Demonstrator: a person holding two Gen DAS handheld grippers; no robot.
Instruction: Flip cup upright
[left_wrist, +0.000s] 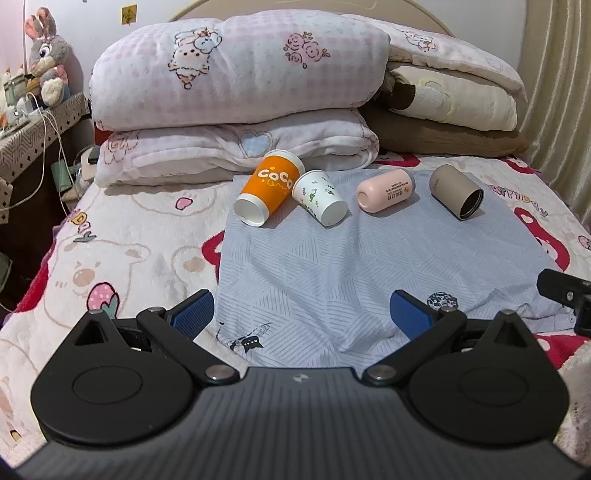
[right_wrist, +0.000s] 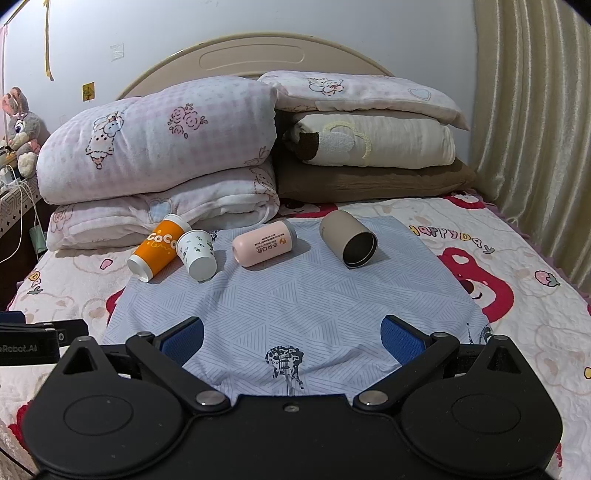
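Observation:
Several cups lie on their sides on a pale blue patterned cloth (left_wrist: 332, 258) on the bed. From left: an orange "CoCo" paper cup (left_wrist: 267, 188) (right_wrist: 157, 249), a small white printed paper cup (left_wrist: 319, 197) (right_wrist: 197, 253), a pink cup (left_wrist: 384, 190) (right_wrist: 264, 242), and a taupe cup with a dark open mouth (left_wrist: 456, 192) (right_wrist: 349, 238). My left gripper (left_wrist: 301, 317) is open and empty, well short of the cups. My right gripper (right_wrist: 291, 338) is open and empty over the cloth's near part. Part of the right gripper shows at the left wrist view's right edge (left_wrist: 565, 291).
Folded pink quilts (left_wrist: 236, 107) and stacked pillows (left_wrist: 450, 99) stand just behind the cups. A bedside table with a plush rabbit (left_wrist: 46, 55) and cables is at the left. A curtain (right_wrist: 535, 110) hangs at the right. The bed has a cartoon-print sheet (left_wrist: 129, 240).

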